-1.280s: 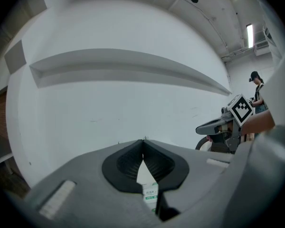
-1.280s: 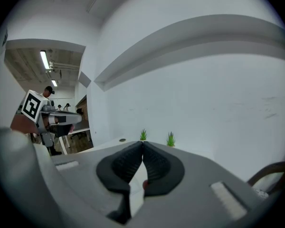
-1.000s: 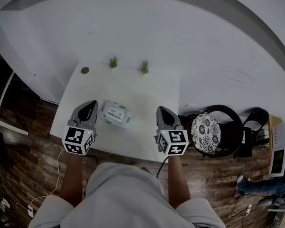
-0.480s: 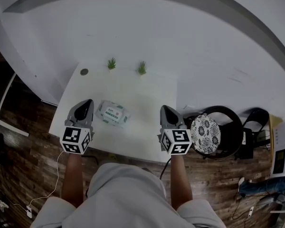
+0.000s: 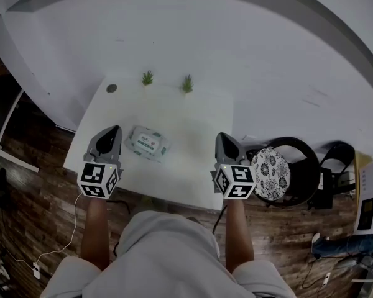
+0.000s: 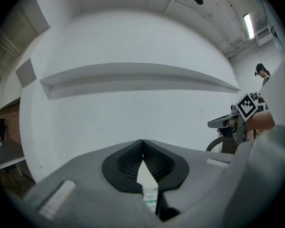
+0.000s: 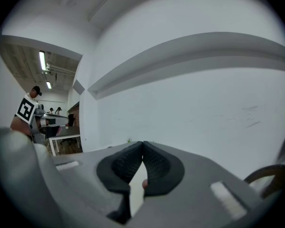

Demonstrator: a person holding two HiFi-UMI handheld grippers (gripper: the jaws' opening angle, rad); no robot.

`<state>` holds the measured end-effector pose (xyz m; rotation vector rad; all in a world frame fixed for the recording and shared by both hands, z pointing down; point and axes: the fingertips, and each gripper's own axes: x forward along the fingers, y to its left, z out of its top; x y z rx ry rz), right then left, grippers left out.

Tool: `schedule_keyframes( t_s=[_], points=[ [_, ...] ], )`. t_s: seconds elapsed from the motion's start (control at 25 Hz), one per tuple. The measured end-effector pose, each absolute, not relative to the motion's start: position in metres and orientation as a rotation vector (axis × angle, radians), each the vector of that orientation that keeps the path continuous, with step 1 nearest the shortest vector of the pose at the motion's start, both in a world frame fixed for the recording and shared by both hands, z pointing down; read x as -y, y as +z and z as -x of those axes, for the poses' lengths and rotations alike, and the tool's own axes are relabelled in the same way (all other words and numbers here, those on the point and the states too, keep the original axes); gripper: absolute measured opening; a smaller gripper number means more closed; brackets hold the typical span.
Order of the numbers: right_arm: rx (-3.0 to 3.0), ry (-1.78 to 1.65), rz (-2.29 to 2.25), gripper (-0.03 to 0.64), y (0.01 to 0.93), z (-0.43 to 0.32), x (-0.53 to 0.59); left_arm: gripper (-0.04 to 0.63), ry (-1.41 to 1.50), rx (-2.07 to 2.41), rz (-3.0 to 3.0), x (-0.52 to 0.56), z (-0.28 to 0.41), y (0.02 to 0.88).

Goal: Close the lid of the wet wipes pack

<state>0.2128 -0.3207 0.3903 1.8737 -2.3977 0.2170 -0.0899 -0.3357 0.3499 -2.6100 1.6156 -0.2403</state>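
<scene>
I hold my left tool (image 5: 115, 129) over the near left edge of the white worktop (image 5: 193, 120), and its own view shows the two ribbed pads pressed together at the tips with nothing between them. My right tool (image 5: 221, 136) hangs over the near right edge, and its jaws are likewise closed tip to tip on nothing.

The wet wipes pack (image 5: 147, 142) lies flat on the worktop, just beside my left tool on its inner side and well apart from my right tool. It sits slightly askew, with its white and green label facing up. From my head it is too small to tell whether the lid flap is pressed fully down. In the left gripper view a strip of the same label shows low in the gap beneath the closed pads.

Along the far edge of the worktop stand two small green plants (image 5: 148, 77) (image 5: 187, 83), and a small round dark thing (image 5: 112, 88) rests near the far left corner. To the right of the worktop, on the wooden floor (image 5: 31, 185), stands a dark chair (image 5: 304, 166) with a patterned round cushion (image 5: 270, 172)
</scene>
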Motion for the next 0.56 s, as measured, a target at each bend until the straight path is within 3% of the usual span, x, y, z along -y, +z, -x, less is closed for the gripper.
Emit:
schedule_keyframes(
  t_s=[0.56],
  points=[
    [2.411,0.195,-1.869,0.003,0.3850,-0.2178,0.3278,0.008,-0.236,-1.646,2.606,0.3366,0.0865,0.3523]
  ],
)
